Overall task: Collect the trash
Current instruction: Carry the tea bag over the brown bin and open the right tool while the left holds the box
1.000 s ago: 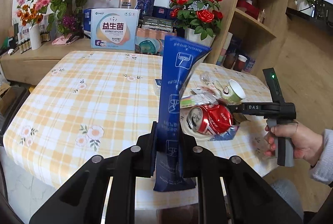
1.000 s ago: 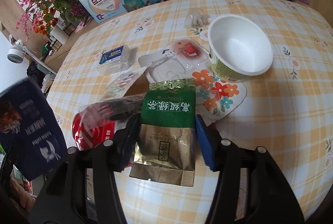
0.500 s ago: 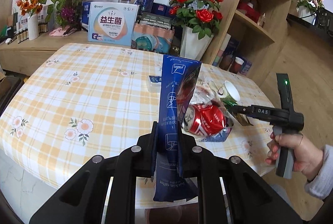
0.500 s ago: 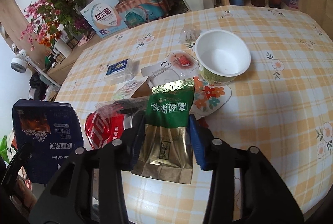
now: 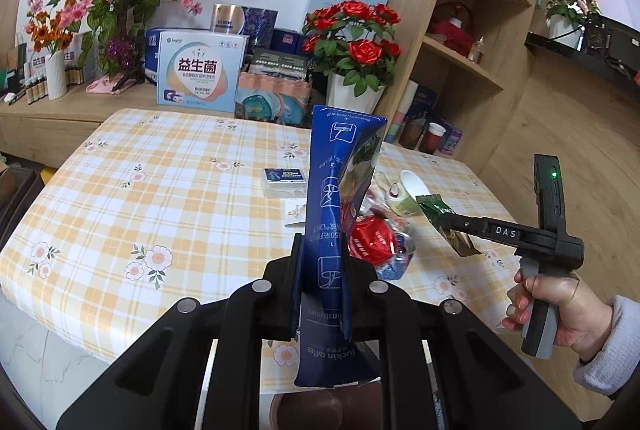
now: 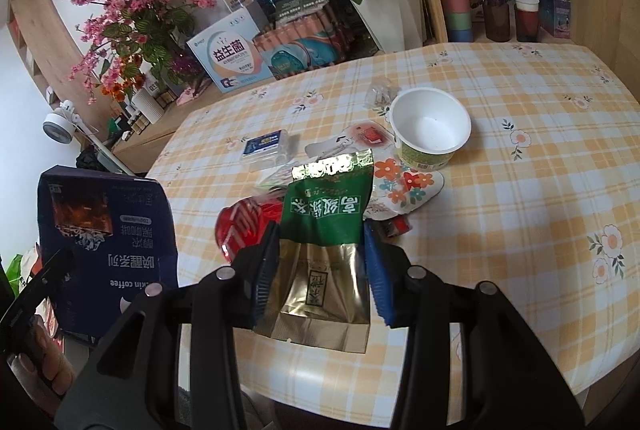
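red can (image 6: pixel 244 226) half behind pouch (image 6: pixel 326 246)

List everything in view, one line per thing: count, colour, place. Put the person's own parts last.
coffee pouch: 1, dark blue, upright in the left tool
tea packet: 1, green and gold, in the right tool, lifted off the table
crushed can: 1, red, on the table behind the pouch
paper cup: 1, white inside, green outside, on the table
small box: 1, clear with blue label, mid-table
flowered wrapper: 1, white with orange flowers, beside the cup
table: 1, yellow-check cloth
probiotics box: 1, white-blue, sideboard
rose pot: 1, red roses, white pot
left tool: 1, black, clamped on the pouch
right tool: 1, black, blue pads, gripping the packet
hand: 1, holding the right tool's handle
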